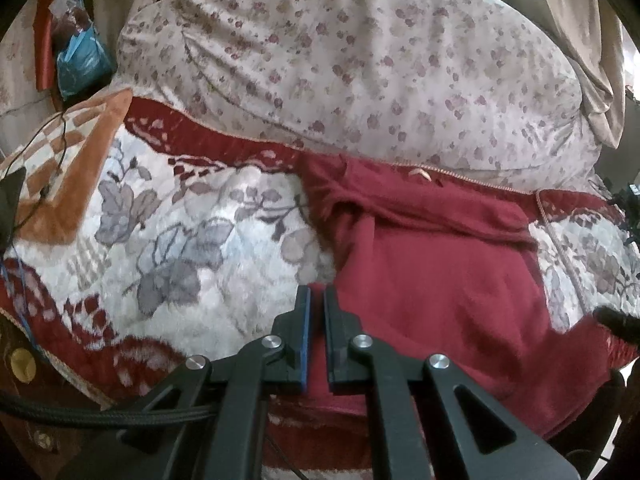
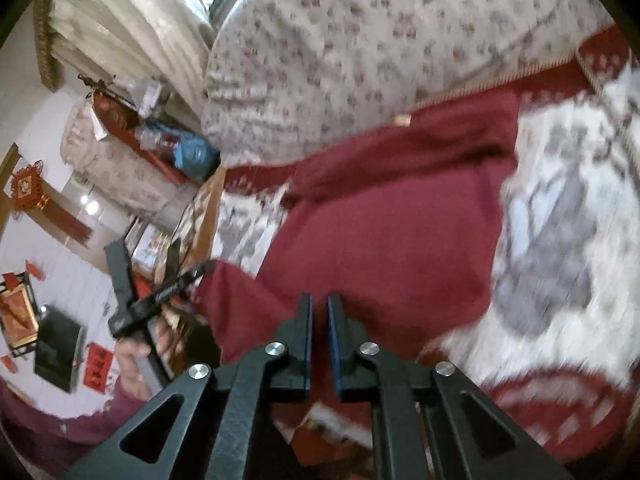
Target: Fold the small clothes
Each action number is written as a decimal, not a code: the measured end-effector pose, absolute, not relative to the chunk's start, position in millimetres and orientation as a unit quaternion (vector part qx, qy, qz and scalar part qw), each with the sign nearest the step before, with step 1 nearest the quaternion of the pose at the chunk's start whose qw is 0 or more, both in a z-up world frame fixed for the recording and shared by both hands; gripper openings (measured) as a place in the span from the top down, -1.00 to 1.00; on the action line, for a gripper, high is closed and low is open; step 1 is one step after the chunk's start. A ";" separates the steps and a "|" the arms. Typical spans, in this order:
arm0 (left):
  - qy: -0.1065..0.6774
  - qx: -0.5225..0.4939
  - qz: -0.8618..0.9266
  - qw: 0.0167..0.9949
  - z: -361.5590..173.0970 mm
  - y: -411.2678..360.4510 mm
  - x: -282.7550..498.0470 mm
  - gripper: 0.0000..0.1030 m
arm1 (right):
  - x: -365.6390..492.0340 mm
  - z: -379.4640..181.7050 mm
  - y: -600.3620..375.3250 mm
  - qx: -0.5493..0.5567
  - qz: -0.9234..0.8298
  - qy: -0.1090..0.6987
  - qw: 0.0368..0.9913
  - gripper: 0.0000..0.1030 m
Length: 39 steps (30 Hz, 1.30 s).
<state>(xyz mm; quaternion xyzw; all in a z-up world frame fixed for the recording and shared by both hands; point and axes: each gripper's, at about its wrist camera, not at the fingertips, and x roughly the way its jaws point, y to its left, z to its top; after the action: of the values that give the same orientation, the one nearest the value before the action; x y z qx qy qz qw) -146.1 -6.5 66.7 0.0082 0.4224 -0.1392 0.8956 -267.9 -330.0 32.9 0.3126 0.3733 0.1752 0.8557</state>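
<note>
Left wrist view: the left gripper [image 1: 316, 296] is clamping the near left edge of the red garment [image 1: 432, 264], with cloth pinched between its jaws. The garment is lying spread across the patterned blanket [image 1: 172, 248], its far edge reaching the floral pillow [image 1: 352, 64]. At the right edge of the blanket a dark tip is showing — likely the other gripper, though too little is visible to say.

Right wrist view: the right gripper [image 2: 319, 304] is drawn together on the garment [image 2: 400, 216] at its near hem; the picture is blurring. The left gripper [image 2: 208, 267] is holding a raised corner of red cloth, carried by a hand [image 2: 138, 354].

Judgement: the step in hand is gripping both near corners for a fold. The next move is calling for both grippers carrying the hem together toward the far edge, keeping the cloth taut and level.

Containers: a blue bag [image 1: 82, 60] is sitting beyond the blanket's far left corner — its contents cannot be told.
</note>
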 end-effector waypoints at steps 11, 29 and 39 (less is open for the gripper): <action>0.419 0.015 -0.152 0.895 72.6 -22.1 -124.9 0.89 | -247.3 31.0 -356.6 0.335 0.159 0.407 0.835 0.58; 0.431 0.016 -0.140 0.891 60.6 -16.5 -126.7 0.89 | -298.2 -81.7 -274.6 0.292 0.209 0.553 0.752 -0.28; 0.438 0.018 -0.136 0.889 53.9 -15.6 -130.6 0.89 | -289.5 -98.4 -260.9 0.346 0.241 0.538 0.730 0.04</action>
<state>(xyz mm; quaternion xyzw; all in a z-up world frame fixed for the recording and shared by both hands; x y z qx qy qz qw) -130.6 -15.6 53.9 0.0181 0.4378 -0.1356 0.8886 -289.5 -260.9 -98.4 0.3456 0.5380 0.2407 0.7302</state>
